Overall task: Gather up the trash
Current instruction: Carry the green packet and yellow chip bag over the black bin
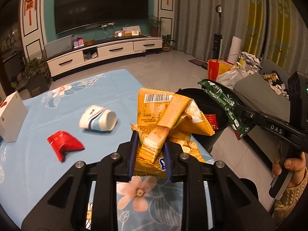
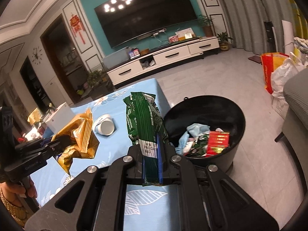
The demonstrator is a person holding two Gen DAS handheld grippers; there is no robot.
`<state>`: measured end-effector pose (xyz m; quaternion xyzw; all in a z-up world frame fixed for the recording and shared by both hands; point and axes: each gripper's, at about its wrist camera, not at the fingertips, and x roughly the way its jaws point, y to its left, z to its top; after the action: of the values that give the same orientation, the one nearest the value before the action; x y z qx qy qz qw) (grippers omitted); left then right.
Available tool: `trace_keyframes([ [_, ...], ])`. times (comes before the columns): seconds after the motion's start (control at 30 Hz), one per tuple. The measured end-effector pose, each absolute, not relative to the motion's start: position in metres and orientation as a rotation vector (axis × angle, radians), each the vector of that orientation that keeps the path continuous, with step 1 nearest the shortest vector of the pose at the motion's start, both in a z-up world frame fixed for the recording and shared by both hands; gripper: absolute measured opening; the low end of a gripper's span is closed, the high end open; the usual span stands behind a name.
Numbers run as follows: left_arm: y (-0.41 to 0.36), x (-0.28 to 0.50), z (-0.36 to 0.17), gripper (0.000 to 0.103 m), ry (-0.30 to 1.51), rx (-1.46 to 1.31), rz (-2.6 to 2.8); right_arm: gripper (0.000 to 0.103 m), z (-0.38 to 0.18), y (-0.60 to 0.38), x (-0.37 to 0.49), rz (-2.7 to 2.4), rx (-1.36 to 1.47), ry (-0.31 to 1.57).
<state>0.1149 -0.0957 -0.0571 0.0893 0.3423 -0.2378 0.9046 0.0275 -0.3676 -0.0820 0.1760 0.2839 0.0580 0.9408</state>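
My left gripper (image 1: 151,144) is shut on a crumpled yellow snack bag (image 1: 163,115), held above the right edge of the blue flowered table (image 1: 38,163). My right gripper (image 2: 152,148) is shut on a green wrapper (image 2: 144,115), also seen at the far right of the left wrist view as the green wrapper (image 1: 223,98). A black bin (image 2: 236,119) stands on the floor beside the table, holding a red packet (image 2: 218,140) and other scraps. On the table lie a squashed paper cup (image 1: 99,118) and a red crushed carton (image 1: 64,141).
A white box (image 1: 11,115) stands at the table's left edge. A grey sofa (image 1: 256,90) sits right of the bin, with bags (image 1: 225,71) behind it. A TV cabinet (image 1: 104,52) lines the far wall. A person's hand (image 1: 292,165) holds the right gripper's handle.
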Motion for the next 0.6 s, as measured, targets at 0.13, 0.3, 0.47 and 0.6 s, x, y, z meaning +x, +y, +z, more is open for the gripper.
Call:
trace_keyframes([
  [0.13,-0.114,0.120,-0.056,0.026,0.704,0.206,-0.521,0.010,-0.087,-0.378,0.028,0.100,0.375,0.581],
  [0.3,-0.135,0.126,-0.056,0.026,0.696,0.228,-0.559,0.010,-0.091,-0.386,0.029,0.079,0.389,0.583],
  [0.47,-0.157,0.134,-0.056,0.026,0.683,0.244,-0.593,0.010,-0.097,-0.395,0.029,0.050,0.403,0.585],
  [0.6,-0.173,0.142,-0.057,0.026,0.675,0.251,-0.616,0.010,-0.099,-0.403,0.031,0.030,0.411,0.582],
])
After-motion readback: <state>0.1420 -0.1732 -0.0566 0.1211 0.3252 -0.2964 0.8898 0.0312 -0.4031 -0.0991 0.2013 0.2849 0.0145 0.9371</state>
